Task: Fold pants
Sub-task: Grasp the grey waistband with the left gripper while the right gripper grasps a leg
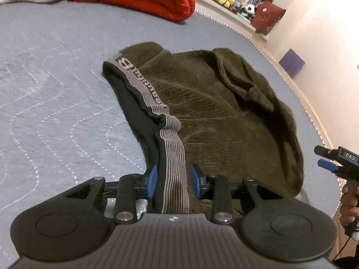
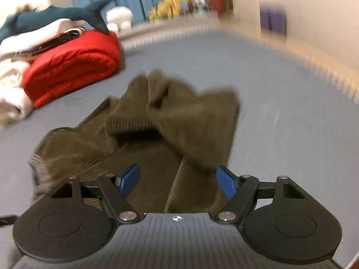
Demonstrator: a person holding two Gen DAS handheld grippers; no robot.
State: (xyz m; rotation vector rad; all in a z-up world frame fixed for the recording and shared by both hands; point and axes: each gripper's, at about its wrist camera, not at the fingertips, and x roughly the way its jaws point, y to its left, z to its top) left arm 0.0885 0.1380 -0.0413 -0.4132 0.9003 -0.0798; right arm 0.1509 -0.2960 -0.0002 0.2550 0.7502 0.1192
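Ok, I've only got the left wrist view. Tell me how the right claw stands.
Observer: The right claw is open, its pads wide apart. The olive pants lie under it, and nothing is pinched.
Operator: Describe the leg fabric in front of it.
Observer: It is bunched. One part looks flopped across the rest, not flat.
Operator: Report what's by the red blanket.
Observer: A dark teal plush shark lies on the pile of pale linens, with its tail over the red blanket.
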